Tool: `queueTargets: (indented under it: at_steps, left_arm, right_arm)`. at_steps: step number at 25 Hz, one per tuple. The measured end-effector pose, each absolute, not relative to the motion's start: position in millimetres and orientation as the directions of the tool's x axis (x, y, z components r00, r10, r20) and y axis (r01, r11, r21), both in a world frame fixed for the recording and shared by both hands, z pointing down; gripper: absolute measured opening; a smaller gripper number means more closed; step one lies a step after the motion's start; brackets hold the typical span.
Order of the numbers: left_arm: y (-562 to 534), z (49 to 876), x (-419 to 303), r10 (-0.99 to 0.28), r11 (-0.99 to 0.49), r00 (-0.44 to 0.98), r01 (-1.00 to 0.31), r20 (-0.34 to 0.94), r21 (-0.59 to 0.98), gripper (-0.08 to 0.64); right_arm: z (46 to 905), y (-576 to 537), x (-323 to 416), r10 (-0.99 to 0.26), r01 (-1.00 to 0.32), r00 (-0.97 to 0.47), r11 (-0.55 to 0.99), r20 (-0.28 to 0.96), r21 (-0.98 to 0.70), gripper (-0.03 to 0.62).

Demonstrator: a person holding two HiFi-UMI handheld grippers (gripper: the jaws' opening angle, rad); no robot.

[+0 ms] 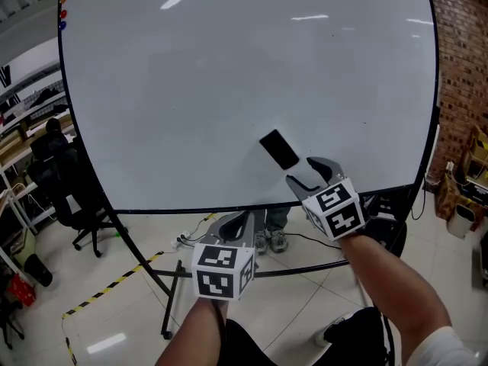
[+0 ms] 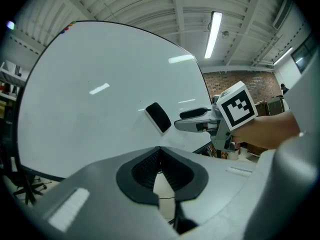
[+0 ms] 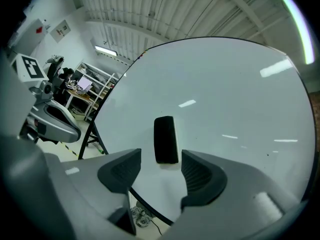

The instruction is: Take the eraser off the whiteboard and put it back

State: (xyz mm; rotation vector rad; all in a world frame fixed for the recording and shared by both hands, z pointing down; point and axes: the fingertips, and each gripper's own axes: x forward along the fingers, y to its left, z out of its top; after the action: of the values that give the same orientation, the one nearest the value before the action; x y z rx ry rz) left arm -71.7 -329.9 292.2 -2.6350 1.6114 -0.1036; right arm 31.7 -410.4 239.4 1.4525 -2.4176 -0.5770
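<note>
A black eraser (image 1: 279, 149) (image 2: 158, 117) (image 3: 166, 139) sticks tilted on the lower middle of the big whiteboard (image 1: 229, 90). My right gripper (image 1: 305, 171) (image 3: 160, 159) points at it from just below and to the right, jaws open. The eraser shows in the gap ahead of the pads, and neither pad touches it. My left gripper (image 1: 236, 221) (image 2: 160, 150) hangs lower and to the left, in front of the board's bottom edge, its pads meeting at the tip with nothing in them. The right gripper (image 2: 180, 120) also shows in the left gripper view beside the eraser.
Coloured magnets (image 1: 62, 10) sit at the board's top left corner. A black office chair (image 1: 76, 197) and shelves stand at the left. Yellow-black tape (image 1: 114, 284) runs along the floor by the board's stand. A person's shoes (image 1: 271, 240) show under the board. A brick wall (image 1: 465, 52) is at the right.
</note>
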Motion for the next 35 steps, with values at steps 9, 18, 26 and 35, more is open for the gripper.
queueTargets:
  at_steps: [9, 18, 26, 35]
  left_arm:
    - [-330, 298, -72, -0.889, -0.457, 0.456, -0.886, 0.034, -0.074, 0.017]
    - [-330, 297, -76, -0.889, -0.458, 0.457, -0.886, 0.029, -0.069, 0.017]
    - [-331, 299, -78, -0.888, -0.460, 0.459, -0.886, 0.031, -0.060, 0.017]
    - [-333, 296, -85, -0.892, -0.452, 0.451, -0.890, 0.024, -0.059, 0.017]
  right_arm:
    - [227, -427, 20, -0.897, -0.787, -0.442, 0.381, -0.012, 0.485, 0.273]
    - [216, -451, -2, -0.914, -0.760, -0.405, 0.326, -0.018, 0.563, 0.291]
    - [220, -475, -4, -0.926, -0.772, -0.378, 0.300, -0.025, 0.561, 0.291]
    - [222, -485, -7, -0.950, -0.760, -0.311, 0.221, -0.043, 0.611, 0.281]
